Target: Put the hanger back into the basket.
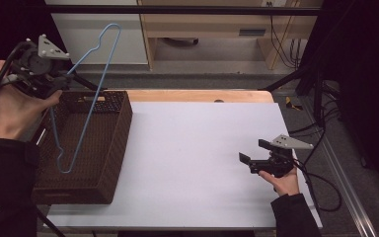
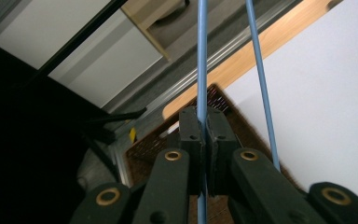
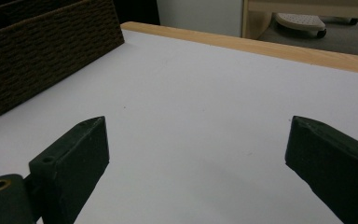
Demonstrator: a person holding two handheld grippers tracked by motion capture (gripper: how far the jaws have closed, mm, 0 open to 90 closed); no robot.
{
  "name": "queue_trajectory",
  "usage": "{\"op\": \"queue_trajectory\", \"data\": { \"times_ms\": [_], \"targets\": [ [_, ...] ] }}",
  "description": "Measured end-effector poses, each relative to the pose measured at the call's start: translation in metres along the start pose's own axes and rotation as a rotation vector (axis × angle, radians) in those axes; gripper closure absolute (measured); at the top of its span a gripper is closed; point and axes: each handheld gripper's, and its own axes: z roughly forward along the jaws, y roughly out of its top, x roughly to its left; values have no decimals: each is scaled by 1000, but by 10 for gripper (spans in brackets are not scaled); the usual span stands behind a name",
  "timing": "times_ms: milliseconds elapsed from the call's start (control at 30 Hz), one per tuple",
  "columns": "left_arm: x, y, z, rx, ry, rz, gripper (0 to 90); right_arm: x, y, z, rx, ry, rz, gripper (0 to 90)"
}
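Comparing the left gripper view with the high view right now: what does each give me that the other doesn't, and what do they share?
Left gripper view alone: the close grip, with the left gripper jaws shut on one blue wire of the hanger, a second wire running just beside.

High view alone: the hanger's whole outline, its hook raised at the back and its lower end down inside the brown basket; the right gripper, open, low over the white table at the right.

Both: hanger, basket, table, left gripper.
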Motion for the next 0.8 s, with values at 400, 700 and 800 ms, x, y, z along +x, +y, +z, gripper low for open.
{"op": "queue_trajectory", "data": {
  "times_ms": [400,700,800],
  "targets": [
    [4,-35,36,111,34,102,876,0,0,0,-3,-11,-7,63],
    [0,-53,68,219,37,189,876,1,0,0,-1,-14,-9,61],
    [-1,-61,80,256,19,206,876,1,0,-1,-3,-11,-10,61]
  ]
}}
